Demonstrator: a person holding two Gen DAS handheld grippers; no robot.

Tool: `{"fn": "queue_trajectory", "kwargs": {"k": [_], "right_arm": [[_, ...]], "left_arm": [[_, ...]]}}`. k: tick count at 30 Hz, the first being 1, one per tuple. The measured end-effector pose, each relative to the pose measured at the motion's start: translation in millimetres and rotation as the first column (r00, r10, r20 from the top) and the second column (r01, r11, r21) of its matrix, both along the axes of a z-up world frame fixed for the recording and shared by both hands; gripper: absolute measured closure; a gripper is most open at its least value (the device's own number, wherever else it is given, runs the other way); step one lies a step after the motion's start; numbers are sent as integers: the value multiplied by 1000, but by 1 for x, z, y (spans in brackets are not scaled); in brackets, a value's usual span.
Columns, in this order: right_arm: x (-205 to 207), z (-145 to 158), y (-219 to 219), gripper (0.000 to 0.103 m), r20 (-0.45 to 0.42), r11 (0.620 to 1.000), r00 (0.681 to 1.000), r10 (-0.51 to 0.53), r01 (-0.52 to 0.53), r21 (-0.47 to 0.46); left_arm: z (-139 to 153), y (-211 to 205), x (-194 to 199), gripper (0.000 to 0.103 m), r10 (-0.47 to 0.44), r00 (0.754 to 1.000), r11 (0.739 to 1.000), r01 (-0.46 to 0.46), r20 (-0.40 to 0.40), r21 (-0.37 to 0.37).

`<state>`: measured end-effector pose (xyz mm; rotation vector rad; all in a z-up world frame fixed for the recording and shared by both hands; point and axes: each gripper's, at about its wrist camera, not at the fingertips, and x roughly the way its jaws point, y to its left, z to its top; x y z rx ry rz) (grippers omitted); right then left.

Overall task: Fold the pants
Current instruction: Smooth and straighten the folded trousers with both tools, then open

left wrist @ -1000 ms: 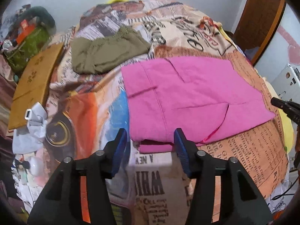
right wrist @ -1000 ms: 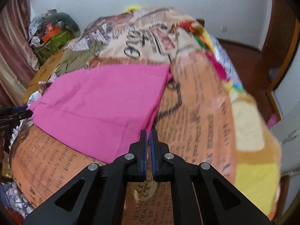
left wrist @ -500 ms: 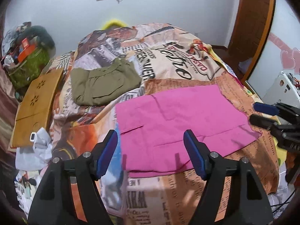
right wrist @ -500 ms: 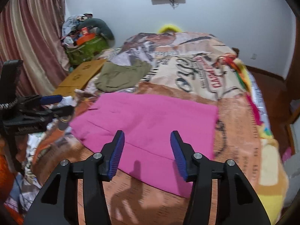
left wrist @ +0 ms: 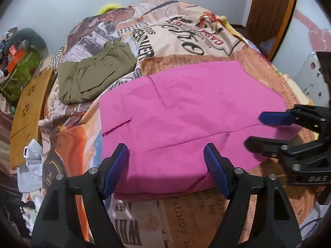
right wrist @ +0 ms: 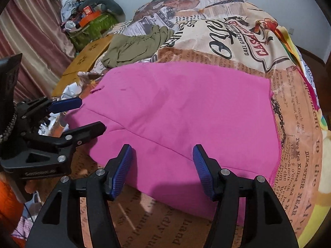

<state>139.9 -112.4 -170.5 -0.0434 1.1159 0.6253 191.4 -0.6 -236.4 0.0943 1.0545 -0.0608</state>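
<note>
Presently, I find my left tongs (left wrist: 165,165) and right tongs (right wrist: 162,169) both opening, gripping nothing, poised over the near edge of the folded bright-pink cloth pants (left wrist: 186,113), flat on the newsprint-patterned bed cover (left wrist: 186,217). Beyond lies a folded olive-green garment (left wrist: 93,78).

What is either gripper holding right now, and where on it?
Nothing. The left gripper and right gripper both hang above the near edge of the pink pants, jaws opening, pads off the cloth.
</note>
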Motion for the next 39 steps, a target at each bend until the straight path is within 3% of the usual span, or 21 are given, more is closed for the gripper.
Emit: {"fn": "queue_trajectory", "kwargs": {"k": [3,11,21,26,29,34,39], "right_arm": [[-1,1,-4,44,8,1000,1000,1,-1,-10],[-3,0,-30,44,11,998,998,-56,56,-17],[-12,0,-73,44,26,985,986,-163,164,-55],[-14,-5,-100,34,4,969,970,-242,242,-45],[-15,-7,-109,34,-12,962,963,-271,270,-31],[-14,0,-105,34,8,966,967,-255,255,-47],[-7,18,-99,34,57,972,971,-231,233,-22]], "left_arm": [[-5,5,1,21,13,1000,1000,-13,5,-13],[-4,26,-7,19,55,998,998,-55,16,28],[-9,55,-23,16,132,991,991,-132,4,-1],[-10,58,-24,15,135,991,991,-135,3,-12],[-9,56,-24,15,129,992,992,-129,4,8],[-2,52,-20,15,118,993,993,-119,3,29],[20,50,-13,15,109,992,992,-112,62,48]]}}
